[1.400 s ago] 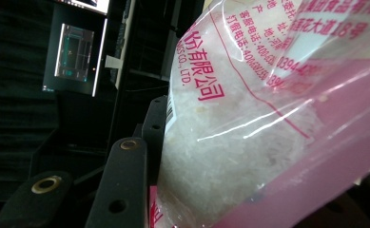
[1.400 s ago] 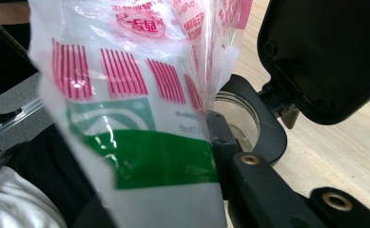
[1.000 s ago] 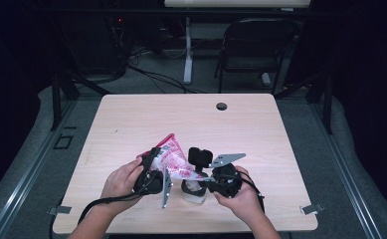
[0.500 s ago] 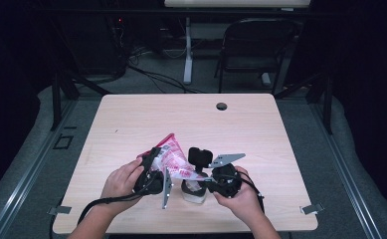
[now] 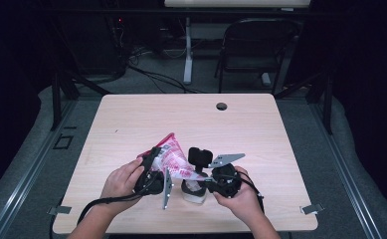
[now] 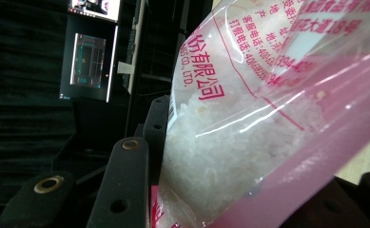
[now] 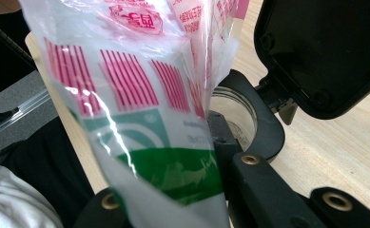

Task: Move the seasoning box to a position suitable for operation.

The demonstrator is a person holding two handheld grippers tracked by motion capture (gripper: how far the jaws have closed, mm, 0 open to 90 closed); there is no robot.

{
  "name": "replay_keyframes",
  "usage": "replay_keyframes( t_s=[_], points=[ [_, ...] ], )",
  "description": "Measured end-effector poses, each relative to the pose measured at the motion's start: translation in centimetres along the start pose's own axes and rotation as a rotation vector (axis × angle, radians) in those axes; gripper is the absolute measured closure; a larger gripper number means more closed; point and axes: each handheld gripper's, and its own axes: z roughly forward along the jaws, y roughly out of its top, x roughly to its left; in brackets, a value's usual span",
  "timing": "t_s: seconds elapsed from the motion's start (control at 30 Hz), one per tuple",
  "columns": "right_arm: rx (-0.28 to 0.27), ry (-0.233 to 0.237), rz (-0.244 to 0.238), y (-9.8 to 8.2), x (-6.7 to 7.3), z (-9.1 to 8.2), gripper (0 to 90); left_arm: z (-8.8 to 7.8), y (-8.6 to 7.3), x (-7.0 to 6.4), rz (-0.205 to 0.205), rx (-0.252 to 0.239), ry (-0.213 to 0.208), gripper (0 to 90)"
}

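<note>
Room: dark space beyond a pale wooden worktop (image 5: 131,129), with a folding chair (image 5: 255,50) and cables on the floor behind it.
Work in hand: judged from the pictures, white grains are being tipped from a plastic bag (image 5: 173,160) into a small clear jar (image 5: 193,191) with a black flip lid (image 5: 200,155) standing open.
Left gripper (image 5: 151,172): its jaws pinch the filled upper part of the bag; in the left gripper view the grains (image 6: 211,156) bulge against the inner face of one jaw.
Right gripper (image 5: 216,183): its jaws are pressed together on the bag's lower end, the green-and-red printed film (image 7: 163,175) rising straight from between them.
Jar: just beyond the right jaws and a little below them, its black rim (image 7: 268,137) and glass mouth (image 7: 235,114) touching or nearly touching the bag's edge; the open lid hangs above and to the side.
Bag: stretched between the two pairs of jaws, sloping down toward the right ones.
Doing it well: keep the right jaws steady so the bag's low corner stays over the jar mouth; raise the left end slowly so the grains slide rather than rush.
Watch for: grains spilling past the rim onto the worktop, or the lid swinging into the stream.
Unclear: whether the bag's low end is open cannot be told.
</note>
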Motion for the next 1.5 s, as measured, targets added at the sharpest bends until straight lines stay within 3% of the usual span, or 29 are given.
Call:
replay_keyframes(
  t_s=[1.5],
  points=[
    [-0.002, -0.001, 0.003, -0.1, -0.1, 0.0, 89.8, -0.34, 0.43, 0.15, 0.029, -0.01, 0.031, 64.9]
  ],
)
